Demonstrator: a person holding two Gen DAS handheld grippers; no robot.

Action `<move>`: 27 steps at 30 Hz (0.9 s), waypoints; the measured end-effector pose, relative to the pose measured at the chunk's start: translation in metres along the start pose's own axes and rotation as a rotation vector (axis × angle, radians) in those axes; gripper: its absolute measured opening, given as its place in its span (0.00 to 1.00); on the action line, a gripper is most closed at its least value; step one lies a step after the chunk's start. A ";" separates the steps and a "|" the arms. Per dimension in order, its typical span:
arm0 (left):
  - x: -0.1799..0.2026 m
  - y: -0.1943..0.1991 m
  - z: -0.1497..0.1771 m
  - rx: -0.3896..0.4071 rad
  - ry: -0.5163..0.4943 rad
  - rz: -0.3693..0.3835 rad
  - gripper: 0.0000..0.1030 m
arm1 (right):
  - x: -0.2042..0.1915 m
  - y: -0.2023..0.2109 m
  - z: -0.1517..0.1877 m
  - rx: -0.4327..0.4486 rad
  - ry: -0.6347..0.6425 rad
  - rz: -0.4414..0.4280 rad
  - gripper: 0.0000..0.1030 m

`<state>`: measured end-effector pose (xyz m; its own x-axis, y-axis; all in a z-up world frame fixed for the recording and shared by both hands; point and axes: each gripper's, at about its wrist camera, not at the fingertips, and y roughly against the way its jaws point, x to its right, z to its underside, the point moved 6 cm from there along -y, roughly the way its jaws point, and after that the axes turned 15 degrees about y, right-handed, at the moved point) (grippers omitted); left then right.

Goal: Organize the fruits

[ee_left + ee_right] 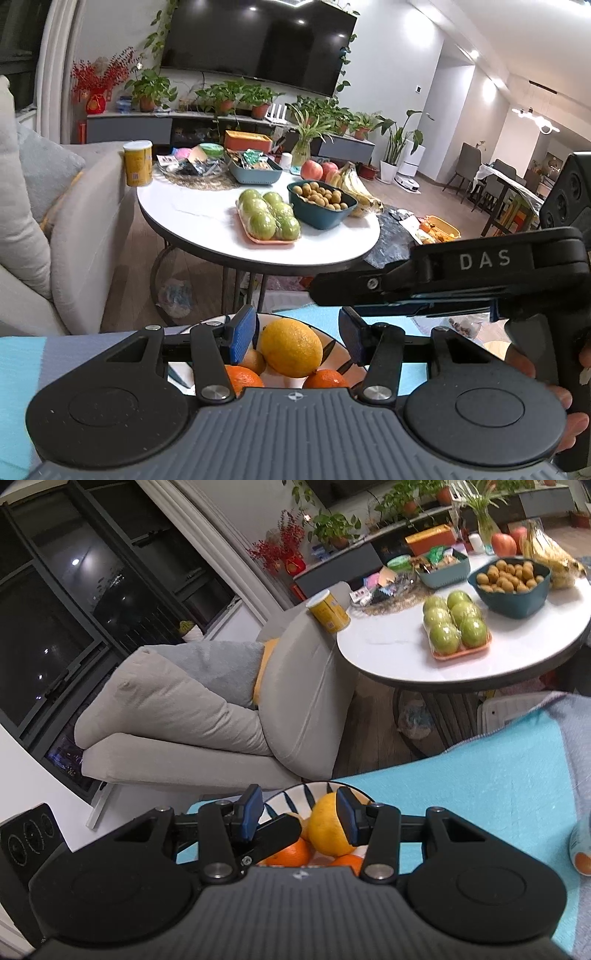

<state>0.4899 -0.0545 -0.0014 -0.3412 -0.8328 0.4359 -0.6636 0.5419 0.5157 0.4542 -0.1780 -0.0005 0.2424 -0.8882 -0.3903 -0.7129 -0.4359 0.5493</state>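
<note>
Yellow lemon (289, 347) sits in the bowl (341, 350) between both grippers' parted, empty jaws

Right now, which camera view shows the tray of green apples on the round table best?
The left wrist view shows the tray of green apples best: it sits near the picture's middle, sharp and almost level. The right wrist view also shows the whole tray, but off to the upper right, tilted and a little softer.

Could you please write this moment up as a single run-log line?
task: organize fruits | left gripper: open over bowl | right gripper: open at same bowl | large yellow citrus on top | oranges beneath
</note>
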 end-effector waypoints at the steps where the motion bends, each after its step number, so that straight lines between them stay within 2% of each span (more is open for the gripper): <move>1: 0.000 0.004 -0.002 0.008 -0.001 -0.004 0.46 | -0.002 0.002 -0.002 0.004 0.003 0.000 0.78; 6: 0.004 0.029 -0.010 0.042 0.001 -0.031 0.49 | -0.018 0.020 -0.011 0.034 0.047 0.013 0.78; 10: 0.010 0.047 -0.013 0.069 -0.038 -0.064 0.52 | -0.032 0.033 -0.014 0.069 0.127 0.067 0.78; 12: 0.012 0.056 -0.013 0.085 -0.045 -0.077 0.59 | -0.039 0.038 -0.013 0.077 0.160 0.086 0.78; 19: 0.020 0.080 -0.016 0.132 -0.061 -0.124 0.63 | -0.060 0.054 -0.016 0.113 0.242 0.127 0.78; 27: 0.023 0.099 -0.011 0.164 -0.043 -0.173 0.67 | -0.068 0.074 -0.014 0.145 0.268 0.153 0.78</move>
<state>0.4234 -0.0184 0.0675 -0.2382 -0.9176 0.3181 -0.8130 0.3676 0.4516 0.3945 -0.1516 0.0775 0.2757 -0.9568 -0.0929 -0.8359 -0.2863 0.4683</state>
